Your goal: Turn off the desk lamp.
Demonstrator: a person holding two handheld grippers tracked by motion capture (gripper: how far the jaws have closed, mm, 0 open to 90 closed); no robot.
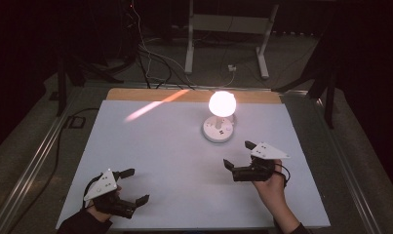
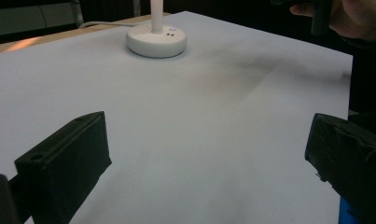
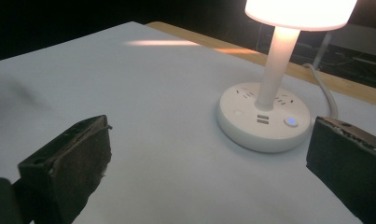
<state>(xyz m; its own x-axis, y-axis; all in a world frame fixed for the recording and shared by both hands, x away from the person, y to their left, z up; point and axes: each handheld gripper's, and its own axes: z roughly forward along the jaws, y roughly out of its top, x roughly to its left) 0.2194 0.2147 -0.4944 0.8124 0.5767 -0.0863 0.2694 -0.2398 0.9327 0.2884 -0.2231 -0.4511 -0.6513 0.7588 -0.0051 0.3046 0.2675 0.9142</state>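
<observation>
Right now your right gripper [image 1: 238, 155] hovers with jaws spread wide and empty, just short of the lit lamp [image 1: 219, 117], which stands on its round white base near the middle of the bench's [image 1: 160, 161] far edge. Your left gripper [image 1: 134, 185] waits near the near-left corner, jaws likewise open, holding nothing.
</observation>
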